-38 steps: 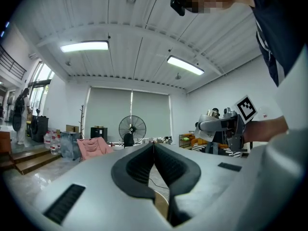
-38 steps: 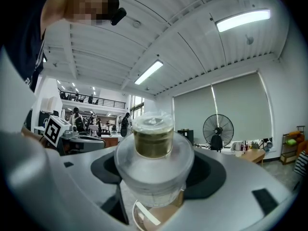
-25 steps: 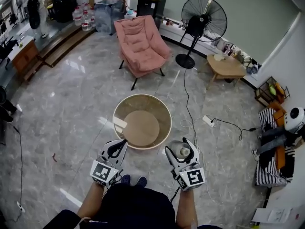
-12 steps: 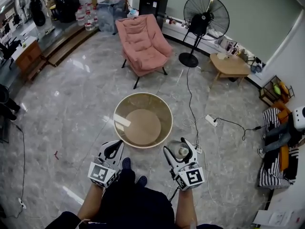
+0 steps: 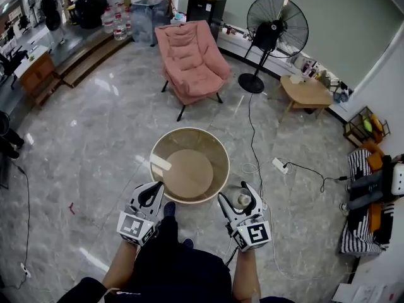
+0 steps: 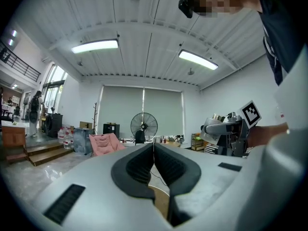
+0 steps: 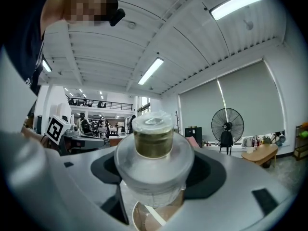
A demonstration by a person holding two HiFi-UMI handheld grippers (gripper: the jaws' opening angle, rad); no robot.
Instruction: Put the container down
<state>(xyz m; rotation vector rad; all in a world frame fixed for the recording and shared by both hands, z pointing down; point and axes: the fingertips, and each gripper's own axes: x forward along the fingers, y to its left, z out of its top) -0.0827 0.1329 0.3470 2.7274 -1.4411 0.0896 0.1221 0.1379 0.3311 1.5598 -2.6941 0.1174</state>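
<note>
A clear container (image 7: 153,158) with a brass-coloured neck and a clear cap sits between the jaws of my right gripper (image 7: 154,177), which is shut on it. From the head view the container (image 5: 242,199) shows in the right gripper (image 5: 240,202), just right of the round glass-topped table (image 5: 163,153). My left gripper (image 5: 152,196) hangs at the table's near left rim. In the left gripper view its pads (image 6: 169,165) meet with nothing between them, so the left gripper (image 6: 154,163) is shut and empty.
A pink armchair (image 5: 189,59) stands beyond the table, a black floor fan (image 5: 269,29) and a small wooden table (image 5: 306,90) at the back right. A power strip and cable (image 5: 279,165) lie on the marble floor to the right. The person's feet (image 5: 169,208) are below the table's near edge.
The view has crept forward; the table sits slightly closer to both grippers. One foot has stepped ahead between the grippers. Both grippers keep their state and the container stays held.
</note>
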